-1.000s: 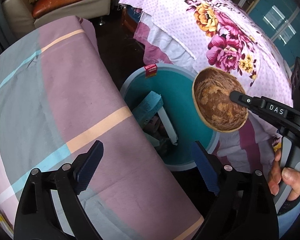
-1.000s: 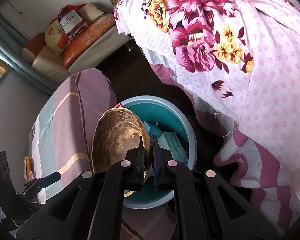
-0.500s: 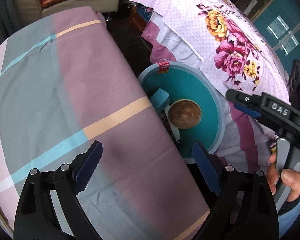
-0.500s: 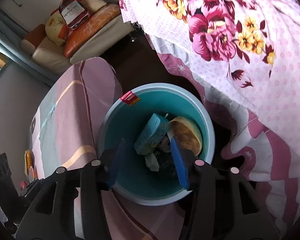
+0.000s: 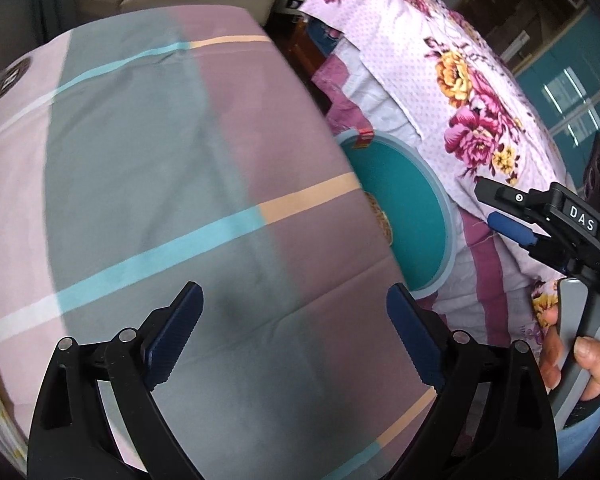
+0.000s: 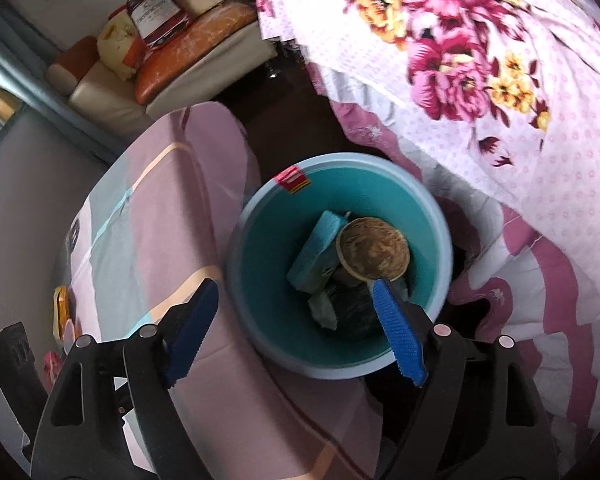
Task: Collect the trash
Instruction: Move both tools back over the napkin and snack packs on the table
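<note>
The right gripper [image 6: 296,332] has black, ribbed plastic arms tipped with blue serrated pads, and its jaws stand wide apart with nothing between them, hanging over the near rim of the round bin [image 6: 440,236], a smooth plastic tub with a pale blue lip and a teal inner wall. Just beyond the right pad, down inside the bin, lies the coconut shell [image 6: 374,250], a rough brown fibrous half-bowl lying hollow side up, resting against a blue rectangular sponge block [image 6: 316,252] on its left and atop dark crumpled waste. A small red label [image 6: 292,178] clings to the far rim of the bin. Left of the jaws spreads the worktop [image 6: 140,240], draped in soft cloth of pink, grey and mauve blocks crossed by cyan and peach stripes; right of them hangs a quilted floral bedspread [image 6: 500,80], and farthest off sits a cream sofa with orange cushions [image 6: 204,46]. The left gripper [image 5: 296,320], of the same black build with dark blue toothed pads, holds its jaws wide and empty over the cloth-covered worktop, the bin lying ahead and to the right of its right pad, half hidden by the worktop's edge. At the far right of that view a hand [image 5: 572,356] wraps the grey handle of the right gripper.
</note>
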`<action>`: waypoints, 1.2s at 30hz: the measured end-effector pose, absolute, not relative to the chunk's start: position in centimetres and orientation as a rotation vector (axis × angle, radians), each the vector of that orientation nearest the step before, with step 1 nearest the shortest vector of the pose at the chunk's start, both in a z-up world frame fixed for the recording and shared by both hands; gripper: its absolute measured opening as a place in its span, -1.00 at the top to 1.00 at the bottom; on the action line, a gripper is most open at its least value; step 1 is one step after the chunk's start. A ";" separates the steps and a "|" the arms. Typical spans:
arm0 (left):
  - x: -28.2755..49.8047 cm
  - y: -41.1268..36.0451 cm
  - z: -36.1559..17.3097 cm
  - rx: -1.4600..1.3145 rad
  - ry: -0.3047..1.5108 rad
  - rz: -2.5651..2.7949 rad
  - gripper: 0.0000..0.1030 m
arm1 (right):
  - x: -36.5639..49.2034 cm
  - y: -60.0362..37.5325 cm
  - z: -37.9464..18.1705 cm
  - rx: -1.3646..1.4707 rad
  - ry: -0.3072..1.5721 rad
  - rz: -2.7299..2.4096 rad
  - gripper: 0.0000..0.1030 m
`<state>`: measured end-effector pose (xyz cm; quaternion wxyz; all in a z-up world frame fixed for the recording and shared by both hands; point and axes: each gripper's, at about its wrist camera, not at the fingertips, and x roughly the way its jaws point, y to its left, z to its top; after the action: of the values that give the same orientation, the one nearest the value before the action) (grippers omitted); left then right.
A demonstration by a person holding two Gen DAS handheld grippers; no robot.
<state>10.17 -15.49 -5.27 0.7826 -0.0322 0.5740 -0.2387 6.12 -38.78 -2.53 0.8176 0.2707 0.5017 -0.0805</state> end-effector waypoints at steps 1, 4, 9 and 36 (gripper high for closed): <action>10.0 -14.7 -5.2 -0.080 1.236 -0.508 -0.82 | 6.2 -38.1 -2.3 0.568 1.075 -0.164 -0.48; 9.5 -12.4 -5.1 -0.110 1.230 -0.487 -0.82 | 6.4 -35.8 -1.5 0.535 1.088 -0.138 -0.48; 8.1 -8.2 -4.5 -0.137 1.213 -0.451 -0.82 | 6.5 -31.8 -0.6 0.485 1.102 -0.091 -0.51; -2.8 21.2 -5.8 -0.315 1.142 -0.120 -0.86 | 6.0 2.0 -3.1 0.095 1.403 0.476 -0.52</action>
<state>-2.82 21.23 -5.78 0.8279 -0.1482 0.5380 -0.0565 5.97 1.97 -3.12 0.7370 0.0432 0.6387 0.2169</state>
